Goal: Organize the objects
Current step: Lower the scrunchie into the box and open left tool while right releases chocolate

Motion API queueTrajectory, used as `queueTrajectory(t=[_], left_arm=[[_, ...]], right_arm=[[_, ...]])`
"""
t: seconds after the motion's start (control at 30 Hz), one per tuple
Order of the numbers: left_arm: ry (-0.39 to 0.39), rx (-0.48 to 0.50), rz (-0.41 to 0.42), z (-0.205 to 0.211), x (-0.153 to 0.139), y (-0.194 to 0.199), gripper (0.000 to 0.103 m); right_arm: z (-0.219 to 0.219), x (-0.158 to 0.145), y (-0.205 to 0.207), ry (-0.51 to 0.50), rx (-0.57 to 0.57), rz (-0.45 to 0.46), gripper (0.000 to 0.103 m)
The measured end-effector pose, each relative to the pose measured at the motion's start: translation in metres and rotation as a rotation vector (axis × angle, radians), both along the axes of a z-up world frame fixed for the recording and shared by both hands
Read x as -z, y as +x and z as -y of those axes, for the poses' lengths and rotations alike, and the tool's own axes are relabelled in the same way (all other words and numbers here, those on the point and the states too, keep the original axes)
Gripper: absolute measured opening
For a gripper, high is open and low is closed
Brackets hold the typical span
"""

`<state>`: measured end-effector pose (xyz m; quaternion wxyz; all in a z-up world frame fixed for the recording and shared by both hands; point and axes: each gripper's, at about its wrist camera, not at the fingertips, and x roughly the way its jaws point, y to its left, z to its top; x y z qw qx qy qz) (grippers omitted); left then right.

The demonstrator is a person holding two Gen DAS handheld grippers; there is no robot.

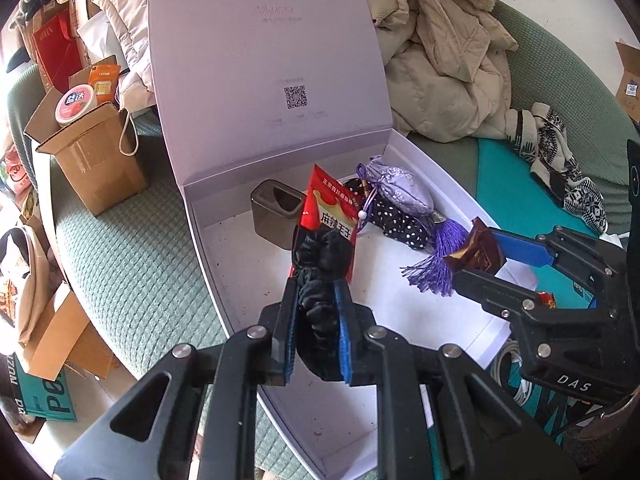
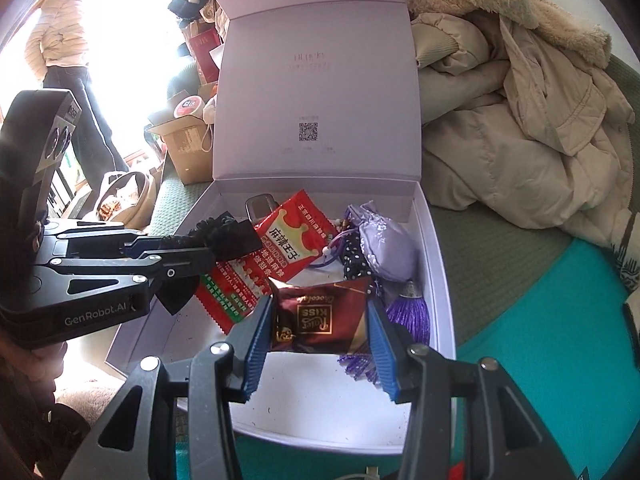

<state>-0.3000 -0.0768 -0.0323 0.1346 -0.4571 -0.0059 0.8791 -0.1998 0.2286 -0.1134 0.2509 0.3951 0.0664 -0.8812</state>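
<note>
Both tongs carry small soft things over the open box on the bed.

The box [image 2: 436, 240] is stiff white card, lid propped upright, light but awkward; it would be best taken by its walls, not the lid. Inside it lie a red snack packet [image 2: 296, 236], a lilac sachet [image 2: 388, 248] with a purple tassel [image 2: 408, 312], and a dark metal holder [image 1: 276, 212] at the back. The packet looks slick and crinkly, probably best pinched at a sealed edge. The right tongs [image 2: 320, 340], partly open, clamp a brown chocolate wrapper [image 2: 316, 316] by its two ends above the box's near half; it seems light, glossy and crushable, so a gentle squeeze suits it. The left tongs [image 1: 316, 264], closed as far as they go, pinch a black scrunchie [image 1: 320, 256] over the box's middle: soft, springy, unlikely to slip.
</note>
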Motion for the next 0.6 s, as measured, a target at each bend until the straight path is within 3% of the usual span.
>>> queueTrajectory(t=[0.3, 0.6], left_arm=[[0.003, 0.011, -0.011, -0.005, 0.012, -0.018, 0.015], [0.061, 0.006, 0.023, 0.003, 0.033, -0.028, 0.015]], right_arm=[[0.016, 0.015, -0.015, 0.01, -0.003, 0.026, 0.047], [0.023, 0.027, -0.016, 0.05, 0.013, 0.035, 0.047]])
